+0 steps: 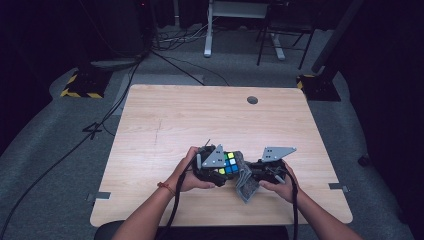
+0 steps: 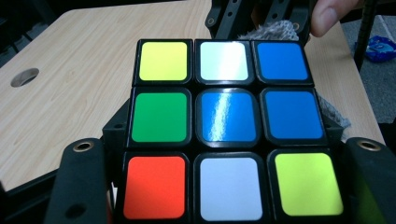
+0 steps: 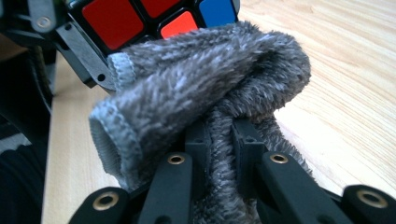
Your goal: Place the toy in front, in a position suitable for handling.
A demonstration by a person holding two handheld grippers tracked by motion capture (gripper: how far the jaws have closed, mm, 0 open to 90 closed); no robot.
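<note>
**Cube and cloth meet above the counter's near edge**

Grey towelling sits closest to the lens in the right gripper view: a folded cloth (image 3: 205, 93) bunched up over the black jaws, a strip of it pinched tight between them. The right gripper (image 1: 256, 172) is clenched on this cloth, and in the high view the cloth hangs down below it toward the counter (image 1: 210, 115).

Just beyond the fold, the puzzle cube (image 2: 224, 128) shows red and blue stickers, and the cloth lies against its side. The left gripper (image 1: 220, 170) grasps the cube, its jaws pressed on two opposite sides. The face turned toward that gripper's camera reads yellow, white, blue along the top row, green, blue, blue in the middle, and orange, white, yellow at the bottom.

From above, cube and cloth sit between the two hands, over the near middle part of the wooden counter. The left hand (image 1: 187, 170) and the right hand (image 1: 282, 182) each wrap around their gripper. A round hole (image 1: 252, 100) lies near the counter's far edge, well apart from the work.
</note>
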